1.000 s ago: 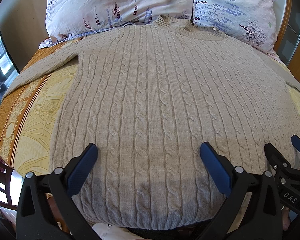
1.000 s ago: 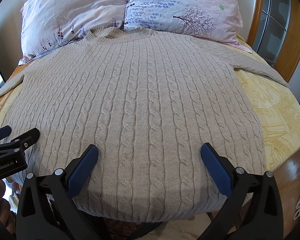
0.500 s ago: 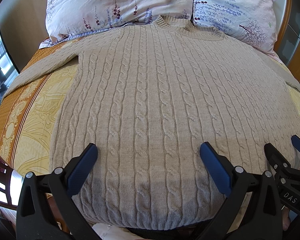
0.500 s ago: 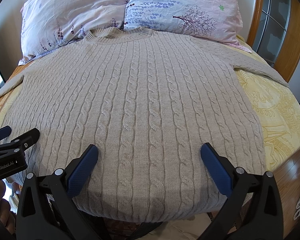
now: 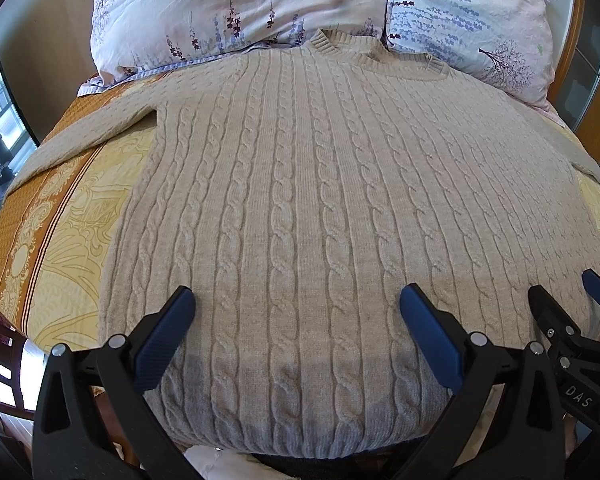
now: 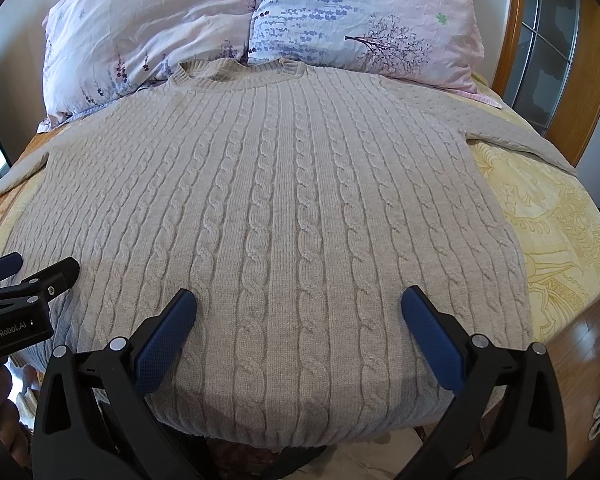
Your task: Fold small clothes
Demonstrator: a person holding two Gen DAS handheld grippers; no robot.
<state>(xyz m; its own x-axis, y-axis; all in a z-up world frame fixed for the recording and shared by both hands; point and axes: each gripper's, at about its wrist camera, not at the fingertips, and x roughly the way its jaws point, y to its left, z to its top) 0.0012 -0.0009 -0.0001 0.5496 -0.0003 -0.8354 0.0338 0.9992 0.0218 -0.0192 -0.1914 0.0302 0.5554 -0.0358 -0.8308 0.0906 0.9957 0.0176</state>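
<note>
Both wrist cameras look from the foot of the bed [image 5: 60, 216] toward the pillows [image 6: 360, 12], close over the same sweater [image 5: 320, 200], each catching the other tool at its edge.

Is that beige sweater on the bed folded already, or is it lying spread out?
Spread out. The sweater lies flat, front up, collar toward the pillows, both sleeves stretched sideways, with no fold visible.

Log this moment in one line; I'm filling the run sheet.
beige cable-knit sweater: flat, unfolded on bed | left gripper: open, hem end | right gripper: open, hem end
</note>
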